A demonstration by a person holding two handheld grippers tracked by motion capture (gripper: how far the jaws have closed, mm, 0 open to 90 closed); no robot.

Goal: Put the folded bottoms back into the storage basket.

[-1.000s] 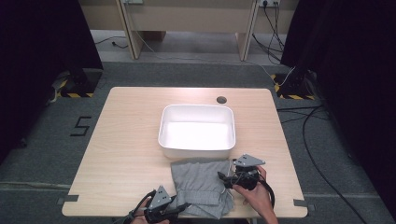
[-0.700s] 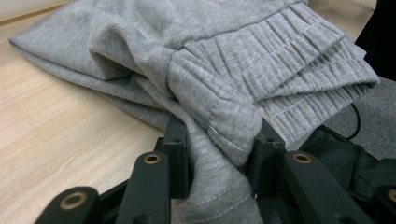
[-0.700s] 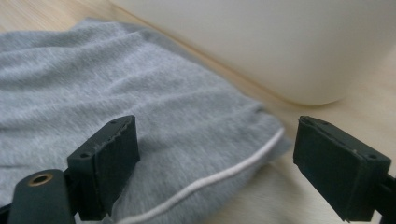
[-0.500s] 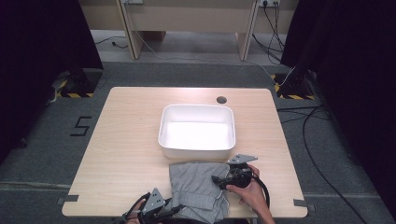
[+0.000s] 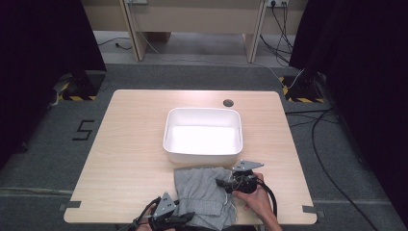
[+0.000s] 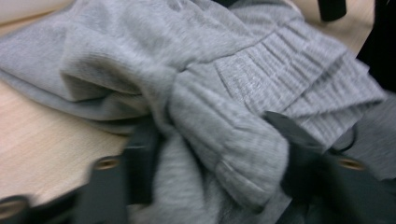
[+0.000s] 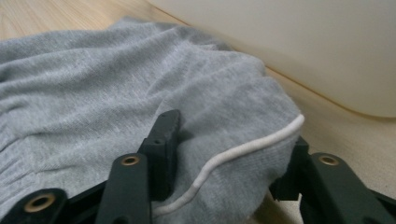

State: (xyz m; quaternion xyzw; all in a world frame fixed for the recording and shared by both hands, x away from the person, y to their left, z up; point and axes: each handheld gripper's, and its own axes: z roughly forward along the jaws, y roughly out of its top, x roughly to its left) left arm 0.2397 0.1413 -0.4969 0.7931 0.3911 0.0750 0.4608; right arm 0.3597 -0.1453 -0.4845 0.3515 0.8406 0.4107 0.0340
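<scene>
A white tub (image 5: pixel 202 136) sits in the middle of the high view on the wooden table (image 5: pixel 125 159), its near wall just above the grey garment (image 5: pixel 204 195), which lies crumpled at the lower centre of the frame and reaches the table's near edge. A small dark round hole (image 5: pixel 228 102) shows in the tabletop above the tub, towards the far edge. In the right gripper view the tub's pale wall fills the upper right, close behind the cloth — nothing lies between the two.

The right gripper (image 5: pixel 226 185) sits at the garment's right edge in the high view, held by a hand (image 5: pixel 257 199) that comes in from the bottom. Its jaws have just been closing, and in the right gripper view (image 7: pixel 229 158) a rounded fold of the grey cloth with a white cord (image 7: pixel 243 151) across it bulges up between them; both jaws press against the fold, pinching it.

The left gripper (image 5: pixel 185 217) lies at the garment's lower left corner, at the bottom edge of the high view. Its jaws have just been opening. In the left gripper view (image 6: pixel 215 161) — a blurred picture — a thick roll of ribbed grey cloth lies between them, with the jaws against its sides; whether they grip it I cannot tell.
</scene>
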